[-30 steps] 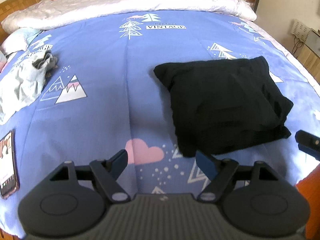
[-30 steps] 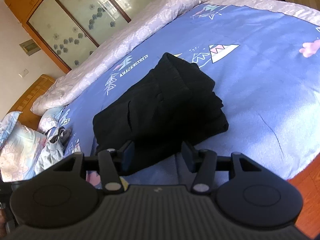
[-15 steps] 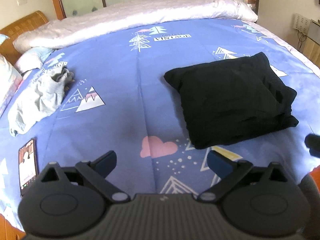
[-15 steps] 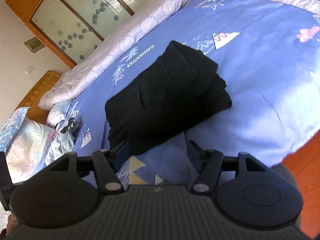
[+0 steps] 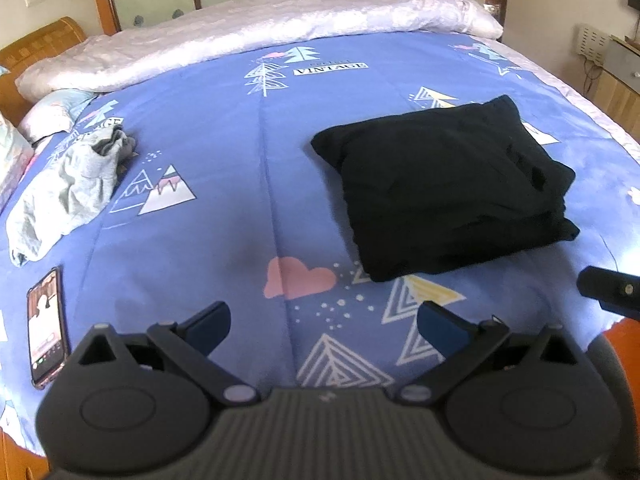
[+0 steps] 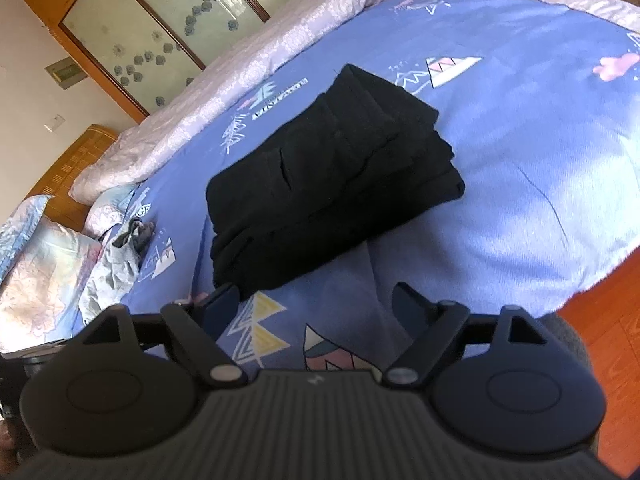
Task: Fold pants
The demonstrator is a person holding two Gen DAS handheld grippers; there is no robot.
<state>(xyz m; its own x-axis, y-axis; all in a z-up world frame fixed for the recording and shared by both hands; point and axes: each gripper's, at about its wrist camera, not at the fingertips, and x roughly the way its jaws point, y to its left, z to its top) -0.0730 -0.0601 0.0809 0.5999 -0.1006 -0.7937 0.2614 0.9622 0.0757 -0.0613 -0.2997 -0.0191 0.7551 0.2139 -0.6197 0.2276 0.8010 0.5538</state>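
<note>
The black pants (image 5: pixel 444 188) lie folded into a thick square on the blue patterned bedspread (image 5: pixel 224 200), right of centre in the left wrist view. My left gripper (image 5: pixel 324 326) hovers open over the bedspread, short of the pants' near edge, with nothing between its fingers. In the right wrist view the folded pants (image 6: pixel 332 168) sit just beyond my right gripper (image 6: pixel 318 304). Its jaws are opening, with only bedspread between them. The right gripper's tip (image 5: pixel 608 288) shows at the right edge of the left wrist view.
A crumpled grey garment (image 5: pixel 68 188) lies at the left of the bed, and a phone (image 5: pixel 46 326) lies near the front left edge. A pale quilt (image 5: pixel 256 36) lines the far side. Pillows (image 6: pixel 36 268) sit by the wooden headboard. Orange floor (image 6: pixel 616 344) shows past the bed's edge.
Both grippers have drawn back from the pants' near edge and spread wider. The pants stay folded on the bed, free of both.
</note>
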